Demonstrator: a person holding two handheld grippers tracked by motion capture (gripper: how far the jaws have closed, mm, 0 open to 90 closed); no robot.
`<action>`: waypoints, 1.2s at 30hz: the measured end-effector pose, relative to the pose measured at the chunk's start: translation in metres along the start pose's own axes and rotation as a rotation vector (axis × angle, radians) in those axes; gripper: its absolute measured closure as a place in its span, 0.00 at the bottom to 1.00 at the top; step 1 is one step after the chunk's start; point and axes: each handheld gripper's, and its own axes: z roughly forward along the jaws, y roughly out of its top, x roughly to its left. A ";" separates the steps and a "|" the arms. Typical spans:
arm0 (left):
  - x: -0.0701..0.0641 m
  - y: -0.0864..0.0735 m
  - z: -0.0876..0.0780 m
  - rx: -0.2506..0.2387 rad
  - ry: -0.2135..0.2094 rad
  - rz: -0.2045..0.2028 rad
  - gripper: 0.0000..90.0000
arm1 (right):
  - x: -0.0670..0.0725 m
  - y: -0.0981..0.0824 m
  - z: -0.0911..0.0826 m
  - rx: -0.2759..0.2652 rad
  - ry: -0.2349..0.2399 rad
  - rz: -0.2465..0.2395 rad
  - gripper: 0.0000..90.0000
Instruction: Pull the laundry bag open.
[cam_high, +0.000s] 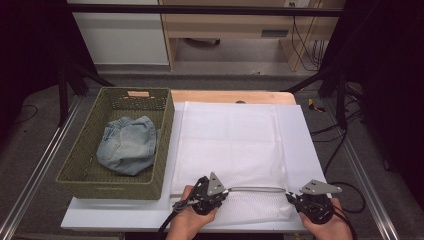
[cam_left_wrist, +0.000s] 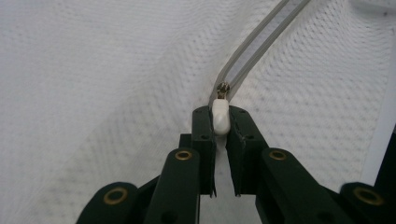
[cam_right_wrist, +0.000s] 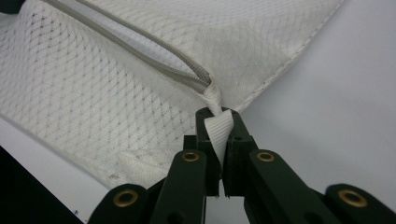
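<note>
Woven basket (cam_high: 85, 172) sits left of the white mesh laundry bag (cam_high: 230, 145), touching its left edge, w/ a bundled denim garment (cam_high: 127, 145) inside. Bag lies flat on a white sheet (cam_high: 305, 145), zipper (cam_high: 255, 189) running along the bag's near edge. Left gripper (cam_high: 220, 191) at the zipper's left part, jaws pinched on the white zipper pull (cam_left_wrist: 221, 116). Right gripper (cam_high: 291, 198) at the zipper's right end, at the bag's near-right corner, jaws clamped on a white fabric tab (cam_right_wrist: 218, 130).
</note>
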 end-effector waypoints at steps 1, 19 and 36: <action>0.002 -0.002 -0.002 -0.001 0.004 -0.005 0.91 | 0.000 0.000 0.000 0.001 -0.001 0.004 0.98; 0.010 -0.027 -0.027 -0.025 0.089 -0.054 0.91 | 0.001 -0.001 0.001 0.007 -0.005 0.009 0.98; 0.012 -0.045 -0.045 -0.039 0.240 -0.140 0.91 | 0.000 -0.002 0.001 -0.005 -0.011 0.022 0.98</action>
